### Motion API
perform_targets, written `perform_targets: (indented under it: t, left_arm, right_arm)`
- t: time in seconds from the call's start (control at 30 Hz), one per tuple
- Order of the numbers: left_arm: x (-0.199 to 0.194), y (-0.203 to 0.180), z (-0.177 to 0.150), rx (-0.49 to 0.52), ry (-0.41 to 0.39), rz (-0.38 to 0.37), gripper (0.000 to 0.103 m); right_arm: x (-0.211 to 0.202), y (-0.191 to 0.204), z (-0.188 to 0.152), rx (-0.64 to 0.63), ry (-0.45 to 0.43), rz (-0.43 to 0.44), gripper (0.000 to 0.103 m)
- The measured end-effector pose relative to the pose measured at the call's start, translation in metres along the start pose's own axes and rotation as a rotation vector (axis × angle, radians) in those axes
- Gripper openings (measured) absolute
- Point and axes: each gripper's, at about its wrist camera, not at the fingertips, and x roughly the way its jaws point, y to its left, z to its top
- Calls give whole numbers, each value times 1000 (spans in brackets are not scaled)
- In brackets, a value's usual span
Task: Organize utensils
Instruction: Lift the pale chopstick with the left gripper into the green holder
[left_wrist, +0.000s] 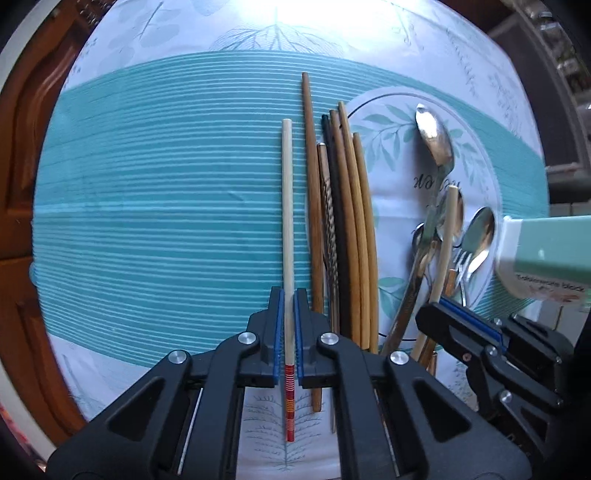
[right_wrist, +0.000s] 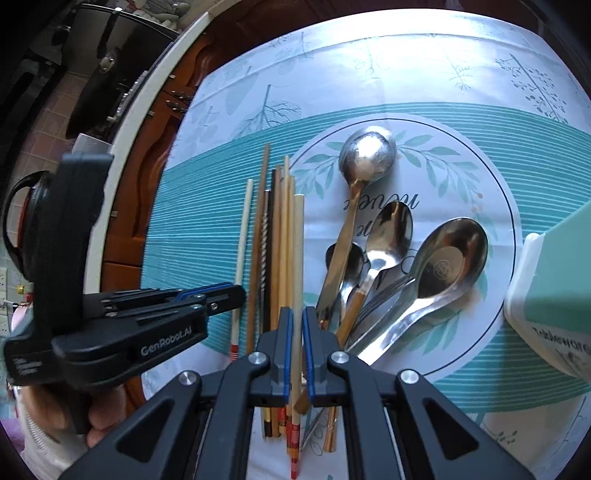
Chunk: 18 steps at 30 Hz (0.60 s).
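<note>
Two grippers work over a counter (right_wrist: 461, 55) spread with a leaf-printed teal cloth. The left gripper (left_wrist: 288, 325) has its blue pads narrowed around a pale chopstick (left_wrist: 287, 206) with a red-banded end, lying just left of a row of brown chopsticks (left_wrist: 347, 229). The right gripper (right_wrist: 297, 350) is narrowed around a matching pale chopstick (right_wrist: 297, 258) — though contact cannot be told. Spoons (right_wrist: 436, 269) and a fork lie piled on the cloth's printed circle, near a mint-green box (right_wrist: 554, 288).
</note>
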Motion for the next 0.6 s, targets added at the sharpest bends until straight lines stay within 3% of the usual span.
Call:
perform_targets:
  t: [0.1, 0.4, 0.6]
  left_arm:
    - [-8, 1, -13, -10, -86, -55, 3]
    - [-55, -22, -60, 81, -338, -30, 3]
    - [-118, -10, -96, 127, -527, -46, 3]
  right_arm:
    - [-11, 3, -7, -27, -28, 24, 5]
    - [-42, 6, -25, -75, -142, 94, 5]
    - [-78, 7, -44, -124, -264, 140, 5]
